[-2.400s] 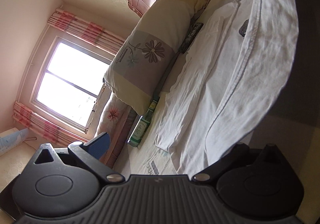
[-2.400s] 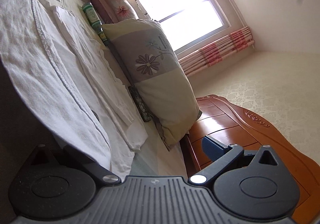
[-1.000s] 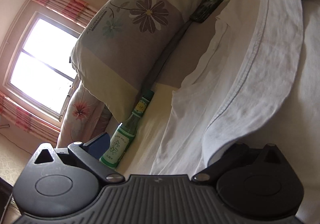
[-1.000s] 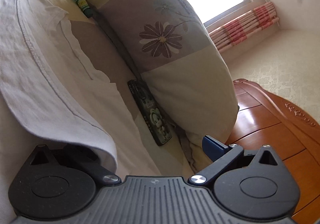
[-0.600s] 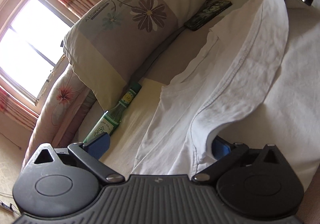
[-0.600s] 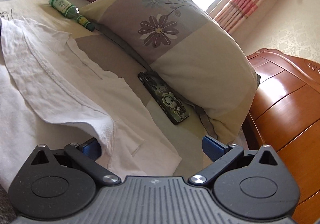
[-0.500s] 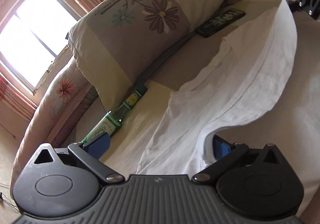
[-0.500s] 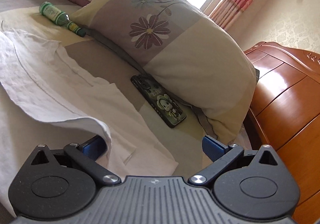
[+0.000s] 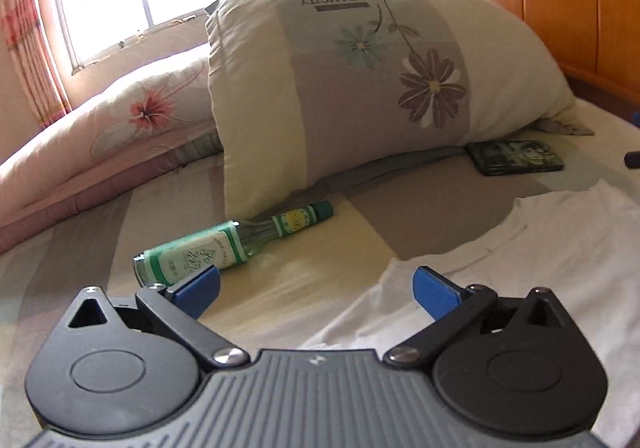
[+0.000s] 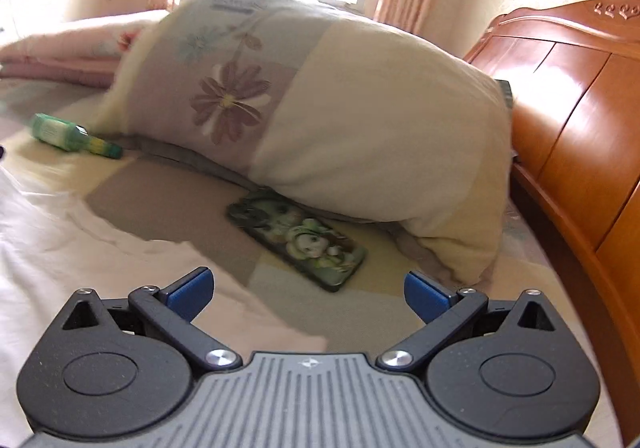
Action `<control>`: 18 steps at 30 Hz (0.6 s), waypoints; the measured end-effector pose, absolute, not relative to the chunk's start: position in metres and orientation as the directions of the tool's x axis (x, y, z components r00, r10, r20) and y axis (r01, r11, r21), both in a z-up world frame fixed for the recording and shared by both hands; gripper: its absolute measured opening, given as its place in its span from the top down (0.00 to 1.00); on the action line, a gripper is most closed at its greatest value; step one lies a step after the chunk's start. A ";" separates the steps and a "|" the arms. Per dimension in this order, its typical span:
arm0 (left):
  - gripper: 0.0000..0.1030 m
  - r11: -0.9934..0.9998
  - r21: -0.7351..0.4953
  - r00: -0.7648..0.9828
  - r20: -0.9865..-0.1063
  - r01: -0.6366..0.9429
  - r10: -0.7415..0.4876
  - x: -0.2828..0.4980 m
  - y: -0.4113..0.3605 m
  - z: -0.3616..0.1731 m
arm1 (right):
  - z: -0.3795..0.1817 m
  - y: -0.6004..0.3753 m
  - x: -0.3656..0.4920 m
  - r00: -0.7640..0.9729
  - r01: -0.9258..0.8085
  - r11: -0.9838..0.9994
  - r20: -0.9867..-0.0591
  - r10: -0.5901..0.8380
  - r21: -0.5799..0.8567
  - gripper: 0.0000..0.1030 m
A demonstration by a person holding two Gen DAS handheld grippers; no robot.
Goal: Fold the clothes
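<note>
While jaws gape, rumpled white garment (image 9: 560,248) lies flat; pillow (image 9: 380,87) plump.

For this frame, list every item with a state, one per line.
left gripper: open, empty
right gripper: open, empty
white garment: lying released on the bed
green bottle: on its side, capped
phone: lying flat beside the pillow

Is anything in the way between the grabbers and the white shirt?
Nothing visible is. The white shirt lies right under both open grippers. The green bottle and phone lie beyond it.
</note>
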State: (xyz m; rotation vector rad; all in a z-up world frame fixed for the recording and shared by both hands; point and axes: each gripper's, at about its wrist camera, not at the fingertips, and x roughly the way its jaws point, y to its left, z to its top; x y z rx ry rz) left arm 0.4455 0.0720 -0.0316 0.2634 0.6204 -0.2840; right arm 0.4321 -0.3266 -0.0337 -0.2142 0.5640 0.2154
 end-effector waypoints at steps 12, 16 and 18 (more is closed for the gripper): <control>0.01 0.862 -0.055 0.559 -0.740 0.504 -0.374 0.356 0.083 -0.113 | -0.103 -0.346 0.357 0.661 -0.361 0.928 -0.676 0.326 0.095 0.00; 0.01 0.856 -0.015 0.549 -0.761 0.517 -0.345 0.352 0.080 -0.098 | -0.111 -0.355 0.341 0.654 -0.344 0.935 -0.693 0.305 0.088 0.00; 0.01 0.844 -0.023 0.562 -0.736 0.536 -0.378 0.356 0.076 -0.089 | -0.101 -0.359 0.340 0.677 -0.336 0.935 -0.662 0.323 0.112 0.00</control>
